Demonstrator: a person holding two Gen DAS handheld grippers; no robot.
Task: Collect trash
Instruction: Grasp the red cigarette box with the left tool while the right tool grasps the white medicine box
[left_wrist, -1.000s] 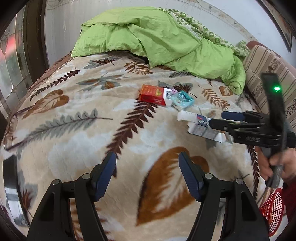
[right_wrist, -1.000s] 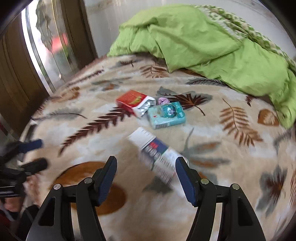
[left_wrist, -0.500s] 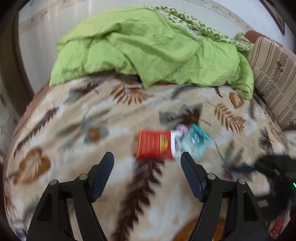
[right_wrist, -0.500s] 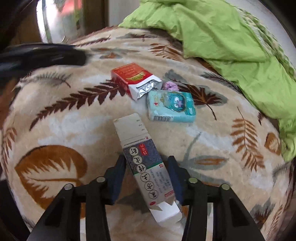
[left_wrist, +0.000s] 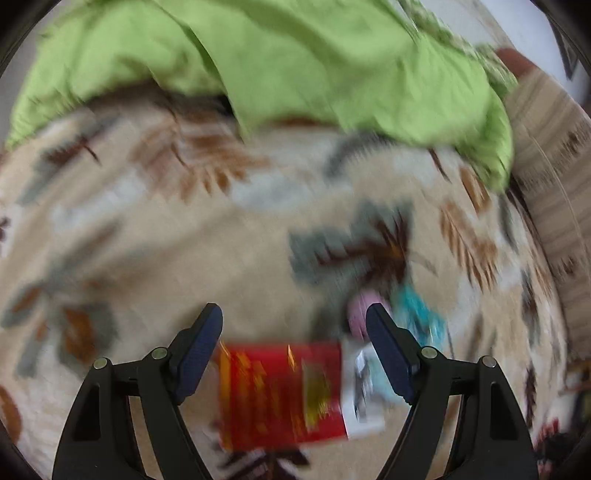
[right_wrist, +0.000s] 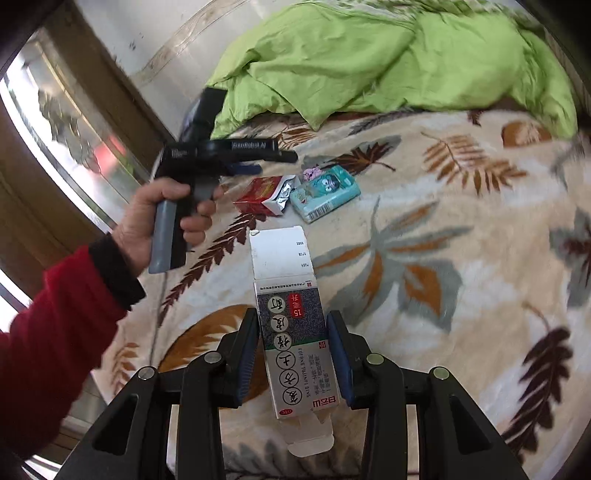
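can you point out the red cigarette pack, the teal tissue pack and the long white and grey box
red cardboard cigarette pack (right_wrist: 258, 192), right wrist view, on its red top face
teal plastic tissue pack (right_wrist: 327, 190), right wrist view, on its printed front
long white and grey cardboard box (right_wrist: 291, 332), right wrist view, on its grey middle

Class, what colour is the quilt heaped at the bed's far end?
Bright green quilt, clearest in the right wrist view.

A bed is covered by a leaf-print blanket (right_wrist: 461, 206); a green quilt (right_wrist: 388, 62) is heaped ahead, a glazed door (right_wrist: 55, 122) is seen left.
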